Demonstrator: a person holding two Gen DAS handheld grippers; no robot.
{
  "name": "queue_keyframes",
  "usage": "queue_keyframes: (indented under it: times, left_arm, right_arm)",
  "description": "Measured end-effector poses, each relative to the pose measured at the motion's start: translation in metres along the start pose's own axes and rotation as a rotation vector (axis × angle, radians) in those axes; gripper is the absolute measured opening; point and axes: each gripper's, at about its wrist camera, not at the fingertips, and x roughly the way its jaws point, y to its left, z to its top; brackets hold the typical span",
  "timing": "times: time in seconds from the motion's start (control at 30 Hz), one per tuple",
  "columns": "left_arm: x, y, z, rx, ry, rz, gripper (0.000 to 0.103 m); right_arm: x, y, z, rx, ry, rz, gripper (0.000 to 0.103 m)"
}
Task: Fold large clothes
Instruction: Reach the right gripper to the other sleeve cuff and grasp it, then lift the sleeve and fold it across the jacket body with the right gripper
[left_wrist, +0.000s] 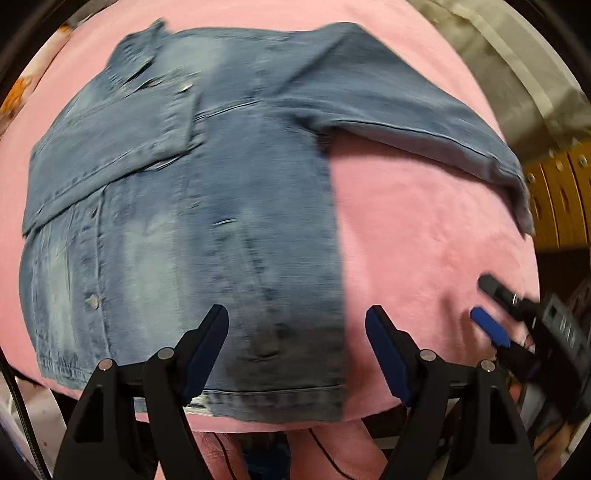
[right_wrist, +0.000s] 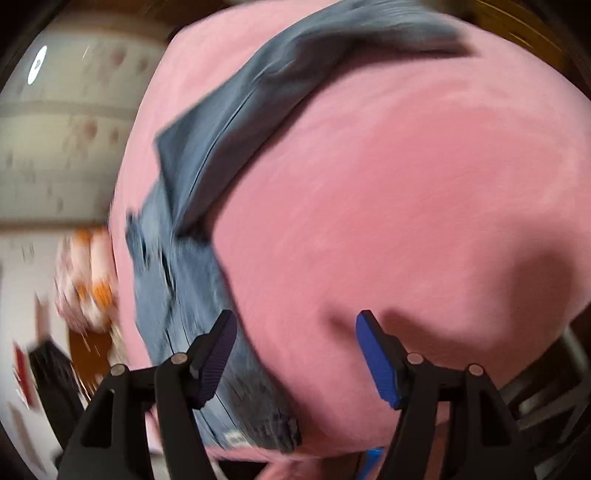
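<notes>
Lying flat on the pink tabletop (left_wrist: 424, 221), the denim jacket (left_wrist: 192, 221) is resting partly folded, while the left gripper (left_wrist: 297, 354) and right gripper (right_wrist: 295, 358) are hovering wide apart, holding nothing.

Both fisheye views are motion-blurred, evenly lit, dark at the rims.

So the count: one denim jacket (left_wrist: 192, 206), one pink sheet (left_wrist: 424, 229) under it, two claws, left claw (left_wrist: 297, 350) and right claw (right_wrist: 295, 354), two fingers each.
</notes>
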Motion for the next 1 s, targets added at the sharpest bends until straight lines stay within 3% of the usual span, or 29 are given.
queue_keyframes:
  times: [0.23, 0.43, 0.7, 0.77, 0.9, 1.0]
  left_arm:
    - [0.007, -0.033, 0.005, 0.078, 0.009, 0.027, 0.075]
    - [0.017, -0.038, 0.016, 0.060, 0.039, 0.021, 0.075]
    - [0.022, -0.039, 0.031, 0.007, 0.029, 0.031, 0.075]
    - [0.023, -0.035, 0.032, -0.012, 0.033, 0.032, 0.075]
    - [0.027, -0.026, 0.035, -0.044, 0.042, 0.037, 0.075]
    - [0.027, -0.016, 0.037, -0.074, 0.032, 0.034, 0.075]
  right_arm:
    - [-0.021, -0.049, 0.050, 0.270, -0.186, 0.059, 0.067]
    - [-0.020, -0.063, 0.095, 0.394, -0.281, 0.121, 0.067]
    - [-0.021, -0.079, 0.131, 0.529, -0.384, 0.105, 0.066]
    - [-0.021, -0.082, 0.136, 0.552, -0.395, 0.097, 0.056]
    - [-0.022, -0.084, 0.143, 0.560, -0.385, 0.024, 0.022]
    - [-0.029, -0.087, 0.140, 0.569, -0.417, 0.027, 0.015]
